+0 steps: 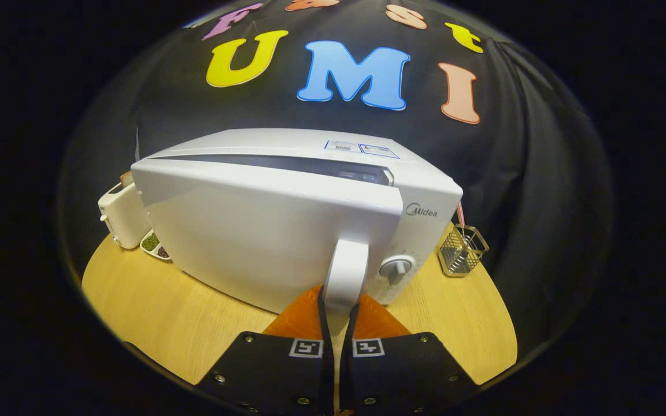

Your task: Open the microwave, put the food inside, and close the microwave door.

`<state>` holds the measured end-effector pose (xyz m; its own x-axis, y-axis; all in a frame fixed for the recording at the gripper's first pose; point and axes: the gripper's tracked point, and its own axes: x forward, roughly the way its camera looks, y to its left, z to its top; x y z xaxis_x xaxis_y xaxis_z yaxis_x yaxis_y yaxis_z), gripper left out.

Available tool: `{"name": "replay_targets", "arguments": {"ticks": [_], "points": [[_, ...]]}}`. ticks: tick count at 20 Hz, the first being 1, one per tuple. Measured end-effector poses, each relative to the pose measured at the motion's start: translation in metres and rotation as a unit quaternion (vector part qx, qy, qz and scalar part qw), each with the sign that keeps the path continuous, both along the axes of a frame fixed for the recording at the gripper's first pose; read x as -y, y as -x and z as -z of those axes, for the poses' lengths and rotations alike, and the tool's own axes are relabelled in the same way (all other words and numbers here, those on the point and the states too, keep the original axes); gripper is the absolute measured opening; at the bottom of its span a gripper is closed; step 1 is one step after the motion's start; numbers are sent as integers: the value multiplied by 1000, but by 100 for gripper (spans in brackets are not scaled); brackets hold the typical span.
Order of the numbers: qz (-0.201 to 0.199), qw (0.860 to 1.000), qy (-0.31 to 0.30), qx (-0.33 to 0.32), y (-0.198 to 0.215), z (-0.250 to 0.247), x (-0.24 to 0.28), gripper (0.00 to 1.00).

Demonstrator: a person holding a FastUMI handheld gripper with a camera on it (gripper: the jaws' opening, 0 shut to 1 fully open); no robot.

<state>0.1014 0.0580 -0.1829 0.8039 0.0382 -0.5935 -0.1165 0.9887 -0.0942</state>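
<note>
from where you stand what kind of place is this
Probably a mock kitchen counter in a recording booth: a white microwave and toaster on a round wooden table, black cloth behind. The gripper is shut on the door handle.

Gripper cam, right up on the microwave (287, 231) front

Fisheye rides on the gripper (339, 312), looks forward along its fingers, slightly down onto the door handle (346, 271) they're clamped on; wooden table (159, 312) spreads below, booth wall behind.

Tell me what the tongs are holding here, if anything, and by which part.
The tongs are shut on the microwave door handle, near its lower end; the door stands slightly ajar.
</note>
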Motion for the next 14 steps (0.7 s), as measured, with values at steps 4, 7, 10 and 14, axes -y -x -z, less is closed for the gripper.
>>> {"name": "replay_targets", "arguments": {"ticks": [4, 7, 10, 14], "points": [[-4, 1000, -8, -22, 35, -1, -12, 4], [-11, 1000, -12, -20, 63, -3, -24, 4], [-18, 1000, -18, -16, 86, -4, -37, 4], [-33, 999, -29, -13, 114, -3, -57, 5]]}}
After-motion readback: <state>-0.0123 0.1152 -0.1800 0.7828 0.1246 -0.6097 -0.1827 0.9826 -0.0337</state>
